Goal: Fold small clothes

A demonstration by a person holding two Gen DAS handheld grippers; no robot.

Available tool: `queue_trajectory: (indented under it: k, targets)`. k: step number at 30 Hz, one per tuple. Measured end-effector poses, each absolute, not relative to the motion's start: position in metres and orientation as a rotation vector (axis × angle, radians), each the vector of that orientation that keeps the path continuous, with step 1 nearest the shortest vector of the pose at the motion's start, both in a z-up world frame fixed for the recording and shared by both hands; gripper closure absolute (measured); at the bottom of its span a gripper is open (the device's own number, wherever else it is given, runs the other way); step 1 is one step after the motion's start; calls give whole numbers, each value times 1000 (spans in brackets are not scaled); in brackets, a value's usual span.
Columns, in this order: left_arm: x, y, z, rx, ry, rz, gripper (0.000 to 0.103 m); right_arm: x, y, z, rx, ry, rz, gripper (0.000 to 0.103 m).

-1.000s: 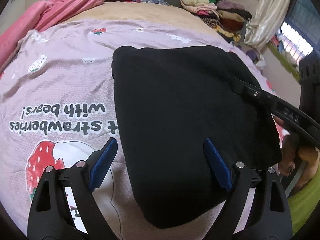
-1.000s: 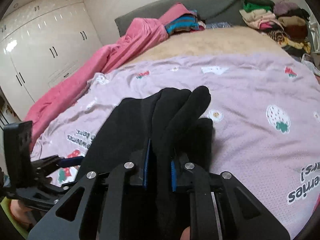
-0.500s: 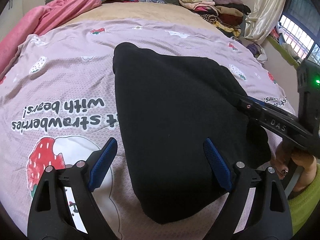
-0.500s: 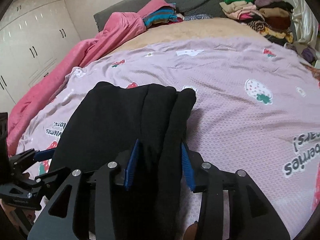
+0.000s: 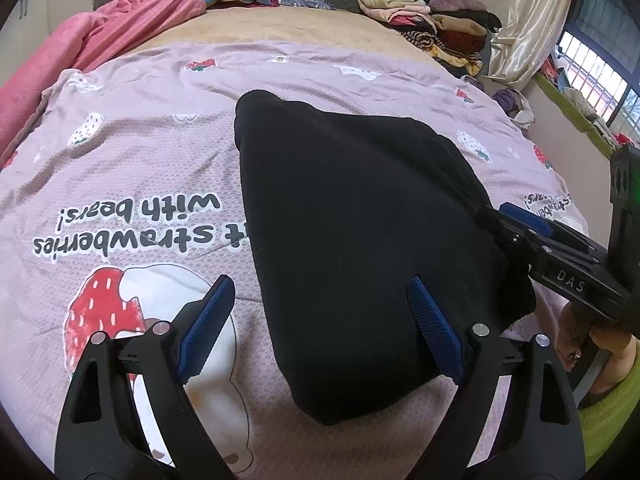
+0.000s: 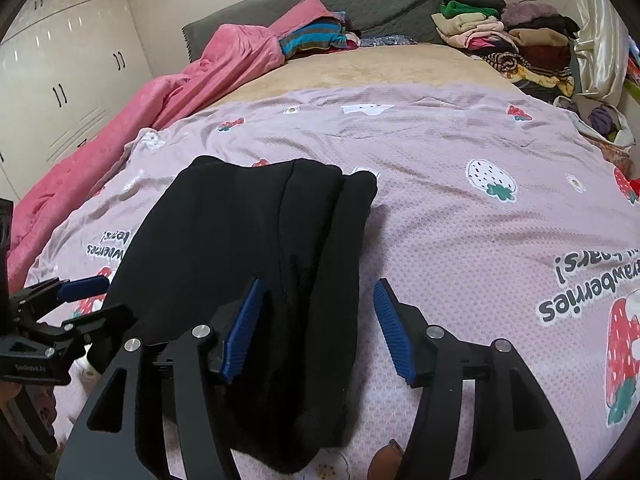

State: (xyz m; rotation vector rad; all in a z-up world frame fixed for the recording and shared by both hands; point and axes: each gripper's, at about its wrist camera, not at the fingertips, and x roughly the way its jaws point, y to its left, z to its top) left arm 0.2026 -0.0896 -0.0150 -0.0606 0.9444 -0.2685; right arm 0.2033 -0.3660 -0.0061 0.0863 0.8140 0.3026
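A black garment (image 5: 352, 216) lies folded flat on the pink strawberry-print bedspread (image 5: 132, 160); it also shows in the right wrist view (image 6: 240, 248), with a rolled edge along its right side. My left gripper (image 5: 320, 324) is open and empty, its right finger over the garment's near left part. My right gripper (image 6: 316, 328) is open, its jaws either side of the garment's near right edge. The right gripper shows in the left wrist view (image 5: 516, 220) at the cloth's right side. The left gripper shows in the right wrist view (image 6: 84, 300).
A pink blanket (image 6: 168, 92) lies along the bed's far left. Piles of folded clothes (image 6: 500, 36) sit at the far right by the grey headboard (image 6: 360, 4). White wardrobes (image 6: 60, 64) stand at the left, a window and curtain (image 5: 528, 24) at the right.
My right gripper has opened and let go of the black garment, which has dropped flat onto the bedspread. The left gripper has stayed open.
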Motion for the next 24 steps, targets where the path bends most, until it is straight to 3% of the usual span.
queue_trajectory:
  k: [7, 19, 24]
  targets:
    - [201, -84, -19, -74, 956, -260, 19, 197, -366, -6, 80, 820, 285, 36]
    - [193, -74, -27, -118, 955, -239, 10, 187, -371, -10, 79, 816, 232, 30]
    - [190, -71, -22, -121, 959, -231, 10, 174, -372, 2, 71, 779, 240, 16]
